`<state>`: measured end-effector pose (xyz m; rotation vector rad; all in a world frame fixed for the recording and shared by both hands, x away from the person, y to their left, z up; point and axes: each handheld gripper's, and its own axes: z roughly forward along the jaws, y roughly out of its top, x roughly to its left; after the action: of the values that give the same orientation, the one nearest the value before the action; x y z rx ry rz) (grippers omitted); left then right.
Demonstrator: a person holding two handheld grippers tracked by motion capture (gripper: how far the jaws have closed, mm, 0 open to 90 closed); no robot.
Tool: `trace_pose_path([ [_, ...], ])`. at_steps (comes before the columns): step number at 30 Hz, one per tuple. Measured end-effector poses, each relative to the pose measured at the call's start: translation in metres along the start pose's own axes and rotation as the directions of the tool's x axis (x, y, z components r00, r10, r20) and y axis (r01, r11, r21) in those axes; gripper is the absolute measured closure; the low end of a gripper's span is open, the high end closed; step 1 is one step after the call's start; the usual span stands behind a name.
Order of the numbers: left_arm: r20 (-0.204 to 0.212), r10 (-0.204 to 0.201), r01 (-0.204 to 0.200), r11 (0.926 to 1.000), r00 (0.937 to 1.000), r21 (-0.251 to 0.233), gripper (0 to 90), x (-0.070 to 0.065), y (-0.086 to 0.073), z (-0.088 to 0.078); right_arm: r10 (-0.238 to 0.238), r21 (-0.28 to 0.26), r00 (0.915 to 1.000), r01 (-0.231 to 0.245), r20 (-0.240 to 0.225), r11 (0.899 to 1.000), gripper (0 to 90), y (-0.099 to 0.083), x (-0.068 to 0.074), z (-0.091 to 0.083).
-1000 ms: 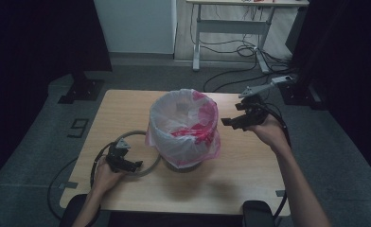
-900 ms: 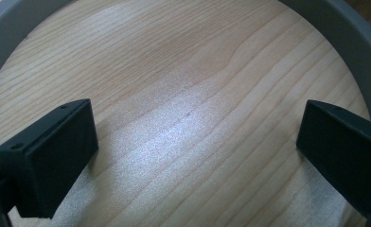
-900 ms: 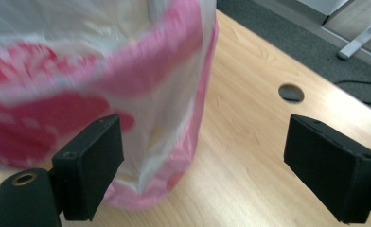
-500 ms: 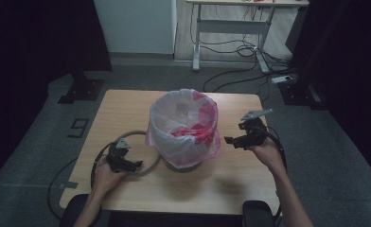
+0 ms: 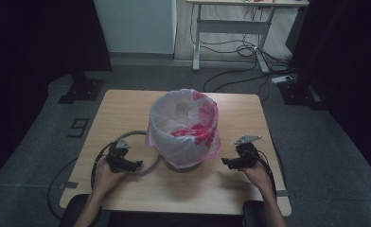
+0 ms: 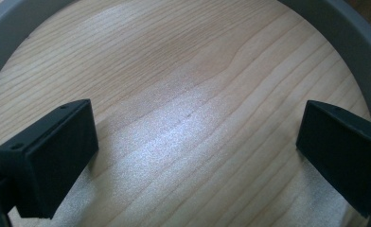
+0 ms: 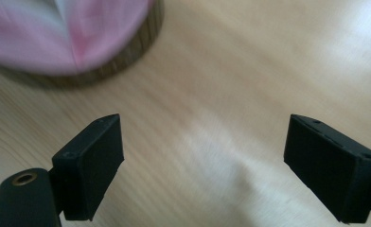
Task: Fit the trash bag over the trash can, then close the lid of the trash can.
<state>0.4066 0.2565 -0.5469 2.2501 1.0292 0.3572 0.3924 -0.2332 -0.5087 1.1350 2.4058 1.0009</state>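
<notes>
Wooden table carries everything we log, its top bare along the far edge and down both side margins, with dark floor beyond every edge. At the centre stands a round bin lined with a white-and-pink plastic bag whose skirt folds over the rim; we see its wood-toned base in the right gripper view, upper left. A grey ring lies flat on the wood left of the bin, its near arc just beside the bin's base. Our left gripper sits low on the front left of the table with its jaws spread wide inside the ring, holding nothing. Our right gripper rests front right, apart from the bag, jaws parted over bare wood, gripping nothing.
</notes>
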Motion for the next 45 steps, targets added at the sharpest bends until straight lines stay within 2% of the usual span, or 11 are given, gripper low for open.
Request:
trace_pose_path([
  [4, -0.016, -0.022, 0.022, 0.9997, 0.9996, 0.011, 0.0, -0.003, 0.001, 0.000, 0.026, 0.011, 0.9995, -0.026, 0.020, 1.000, 12.2, -0.027, 0.007, 0.013],
  [6, -0.019, -0.026, 0.026, 0.9995, 0.9995, 0.019, 0.0, -0.003, 0.002, 0.000, 0.023, 0.043, 0.9991, -0.025, 0.036, 0.999, 12.2, -0.032, 0.009, 0.017],
  [9, -0.026, -0.034, 0.035, 0.9985, 0.9991, 0.042, 0.0, -0.004, 0.005, 0.000, 0.019, 0.049, 0.9989, -0.021, 0.043, 0.999, 11.9, -0.037, 0.008, 0.018],
  [13, -0.026, -0.022, 0.024, 0.9983, 0.9994, 0.053, 0.0, -0.005, 0.006, -0.002, 0.030, 0.014, 0.9980, -0.031, 0.055, 0.999, 11.8, -0.040, 0.010, 0.018],
  [16, -0.026, -0.016, 0.017, 0.9993, 0.9995, 0.034, 0.0, -0.005, 0.008, -0.007, 0.040, -0.055, 0.9972, -0.036, 0.063, 0.998, 11.7, -0.048, 0.011, 0.019],
  [22, -0.034, -0.012, 0.012, 0.9999, 0.9994, 0.010, 0.0, 0.002, 0.011, -0.016, 0.039, -0.062, 0.9971, -0.035, 0.065, 0.997, 11.8, -0.049, 0.012, 0.019],
  [28, -0.038, -0.039, 0.038, 0.9991, 0.9985, -0.017, 0.0, 0.018, 0.014, -0.026, 0.045, -0.062, 0.9966, -0.040, 0.069, 0.997, 11.8, -0.049, 0.012, 0.019],
  [32, -0.071, -0.044, 0.043, 0.9989, 0.9965, -0.019, 0.0, 0.032, 0.016, -0.027, 0.047, -0.062, 0.9964, -0.042, 0.071, 0.997, 11.8, -0.049, 0.013, 0.019],
  [36, -0.095, -0.059, 0.055, 0.9973, 0.9937, -0.048, 0.0, 0.046, 0.018, -0.025, 0.049, -0.062, 0.9961, -0.045, 0.073, 0.997, 11.9, -0.049, 0.013, 0.018],
  [39, -0.112, -0.075, 0.069, 0.9963, 0.9910, -0.051, 0.0, 0.056, 0.018, -0.020, 0.050, -0.062, 0.9960, -0.046, 0.074, 0.997, 11.9, -0.049, 0.013, 0.018],
  [45, -0.118, -0.084, 0.082, 0.9964, 0.9895, -0.021, 0.5, 0.069, 0.014, -0.007, 0.050, -0.062, 0.9960, -0.046, 0.074, 0.997, 11.9, -0.049, 0.013, 0.018],
])
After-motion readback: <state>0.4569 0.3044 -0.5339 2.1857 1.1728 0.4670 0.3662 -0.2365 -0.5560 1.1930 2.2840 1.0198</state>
